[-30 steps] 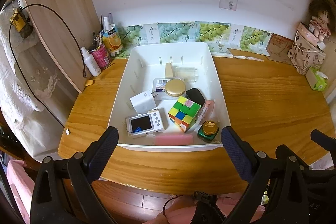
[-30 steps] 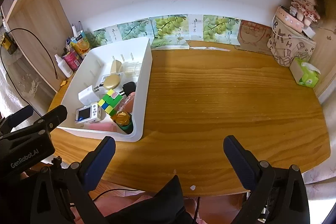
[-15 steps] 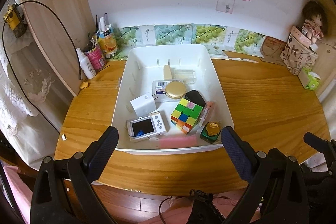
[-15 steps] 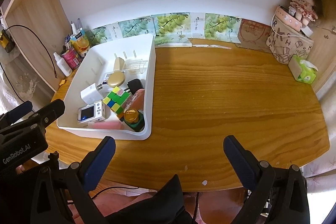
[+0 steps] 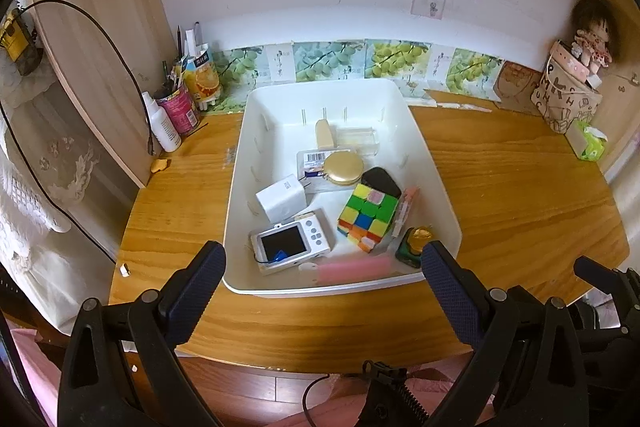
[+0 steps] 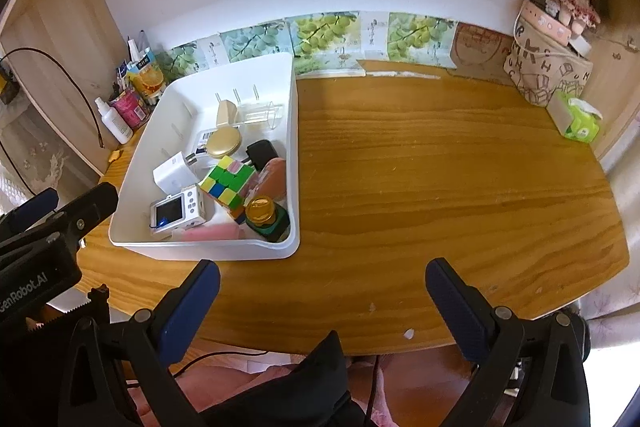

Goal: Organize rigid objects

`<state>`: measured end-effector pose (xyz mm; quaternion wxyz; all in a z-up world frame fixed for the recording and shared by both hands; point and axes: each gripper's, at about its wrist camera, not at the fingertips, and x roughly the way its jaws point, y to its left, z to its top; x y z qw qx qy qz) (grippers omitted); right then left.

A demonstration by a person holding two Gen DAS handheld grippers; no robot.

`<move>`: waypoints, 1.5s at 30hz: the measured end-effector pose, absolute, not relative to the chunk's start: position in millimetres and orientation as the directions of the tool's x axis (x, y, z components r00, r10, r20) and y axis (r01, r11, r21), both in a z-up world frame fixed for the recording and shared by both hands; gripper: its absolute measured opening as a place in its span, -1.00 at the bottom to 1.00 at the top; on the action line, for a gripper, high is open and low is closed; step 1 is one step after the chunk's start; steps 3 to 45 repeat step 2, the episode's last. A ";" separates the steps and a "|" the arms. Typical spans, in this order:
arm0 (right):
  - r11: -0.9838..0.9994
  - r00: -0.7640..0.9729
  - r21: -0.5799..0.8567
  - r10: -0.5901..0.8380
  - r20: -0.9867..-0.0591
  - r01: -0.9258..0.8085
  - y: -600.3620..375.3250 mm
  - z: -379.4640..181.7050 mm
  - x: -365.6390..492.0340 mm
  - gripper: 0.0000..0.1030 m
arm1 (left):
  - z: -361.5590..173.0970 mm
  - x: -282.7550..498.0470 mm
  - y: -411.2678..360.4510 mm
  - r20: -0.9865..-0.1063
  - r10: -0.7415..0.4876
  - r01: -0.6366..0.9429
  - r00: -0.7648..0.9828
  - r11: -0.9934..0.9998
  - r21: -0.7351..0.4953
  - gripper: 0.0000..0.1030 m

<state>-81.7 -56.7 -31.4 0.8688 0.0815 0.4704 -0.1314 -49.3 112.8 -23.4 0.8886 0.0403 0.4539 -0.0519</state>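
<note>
One white bin [image 5: 436, 187] holds one puzzle cube [image 5: 368, 217], one digital camera [image 5: 292, 245], one white charger [image 5: 280, 201], one gold compact [image 5: 343, 167], one pink stick [image 5: 354, 267]; two grippers.

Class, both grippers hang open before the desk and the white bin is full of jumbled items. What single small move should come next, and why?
Probably ease the left gripper forward and down toward the small white camera. It lies nearest the front wall of the white bin, unobstructed on top, almost directly ahead of the open jaws. The right gripper faces bare desk.
</note>
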 end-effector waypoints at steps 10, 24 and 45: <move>0.952 0.515 0.023 -0.145 -0.845 0.305 -52.1 -34.8 -79.6 1.00 | -25.4 -48.0 117.7 -0.816 -0.054 0.131 0.576 0.991 0.027 0.92; 0.952 0.515 0.023 -0.145 -0.845 0.305 -52.1 -34.8 -79.6 1.00 | -25.4 -48.0 117.7 -0.816 -0.054 0.131 0.576 0.991 0.027 0.92; 0.952 0.515 0.023 -0.145 -0.845 0.305 -52.1 -34.8 -79.6 1.00 | -25.4 -48.0 117.7 -0.816 -0.054 0.131 0.576 0.991 0.027 0.92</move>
